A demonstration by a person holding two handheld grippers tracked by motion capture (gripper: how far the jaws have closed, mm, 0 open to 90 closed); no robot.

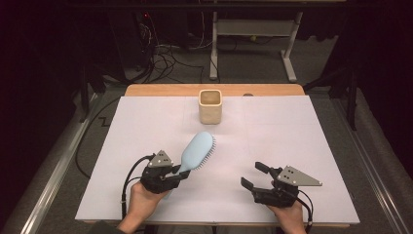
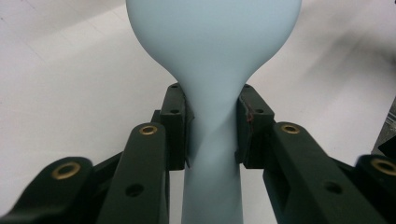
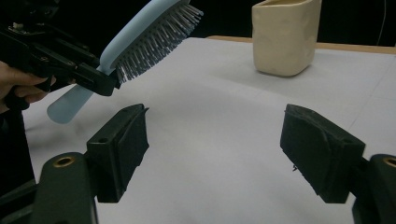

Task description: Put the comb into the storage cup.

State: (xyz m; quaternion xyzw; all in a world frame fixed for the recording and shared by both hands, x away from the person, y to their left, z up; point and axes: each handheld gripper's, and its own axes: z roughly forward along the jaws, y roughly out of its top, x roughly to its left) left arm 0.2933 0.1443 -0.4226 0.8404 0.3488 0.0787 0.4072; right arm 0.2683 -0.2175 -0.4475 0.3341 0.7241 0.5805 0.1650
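A light blue hairbrush [image 1: 197, 150] is lifted off the white table, its head pointing toward the back and its bristles facing right. My left gripper [image 1: 181, 170] is shut on the brush's handle [image 2: 212, 140], both pads pressing its narrow neck. A cream square cup [image 1: 210, 106] stands upright at the back middle of the table. My right gripper [image 1: 254, 174] is at the front right, open, with nothing between its fingers [image 3: 122, 140]. From the right gripper view, the hairbrush [image 3: 149, 35] hangs at upper left and the cup [image 3: 286, 35] stands beyond.
The white table sheet [image 1: 302, 136] covers a wooden tabletop whose far edge [image 1: 160, 89] shows behind the cup. Beyond it are a dark floor with cables [image 1: 163, 58] and a white desk frame [image 1: 287, 48].
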